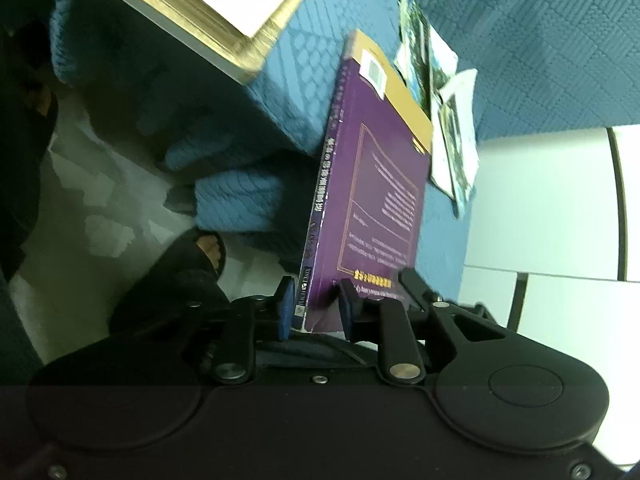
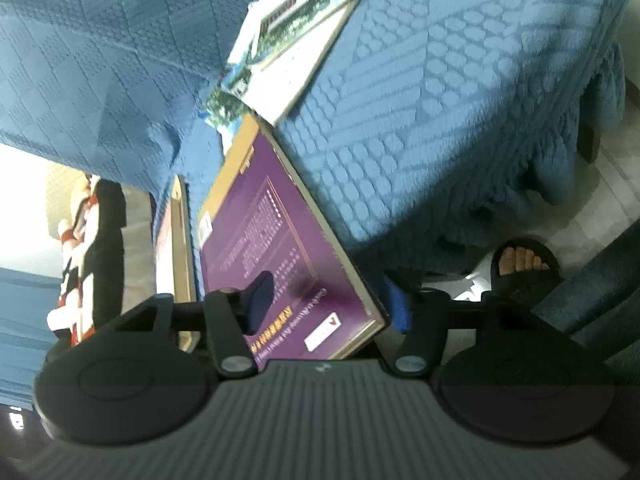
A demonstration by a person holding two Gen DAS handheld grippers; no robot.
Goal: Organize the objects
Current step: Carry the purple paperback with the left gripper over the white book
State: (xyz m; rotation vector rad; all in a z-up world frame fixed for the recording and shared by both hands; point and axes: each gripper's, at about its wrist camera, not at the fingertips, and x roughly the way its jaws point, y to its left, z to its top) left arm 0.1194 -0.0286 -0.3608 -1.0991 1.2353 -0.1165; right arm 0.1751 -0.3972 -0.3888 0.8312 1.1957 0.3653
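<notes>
A purple book (image 1: 376, 184) with a gold band is held off a blue quilted sofa seat (image 1: 312, 60). My left gripper (image 1: 316, 306) is shut on the book's near edge, one blue pad on each side. In the right wrist view the same purple book (image 2: 280, 248) sits between my right gripper's (image 2: 328, 300) fingers, which are shut on its other end. Several photo brochures (image 1: 444, 120) lie on the seat beyond the book; they also show in the right wrist view (image 2: 296, 36).
A large white book with gilt page edges (image 1: 224, 20) hangs at the upper left. A thin framed book (image 2: 176, 248) leans left of the purple one. The person's sandalled feet (image 1: 200, 256) (image 2: 524, 260) stand on the pale tiled floor. A white wall (image 1: 552, 208) is at the right.
</notes>
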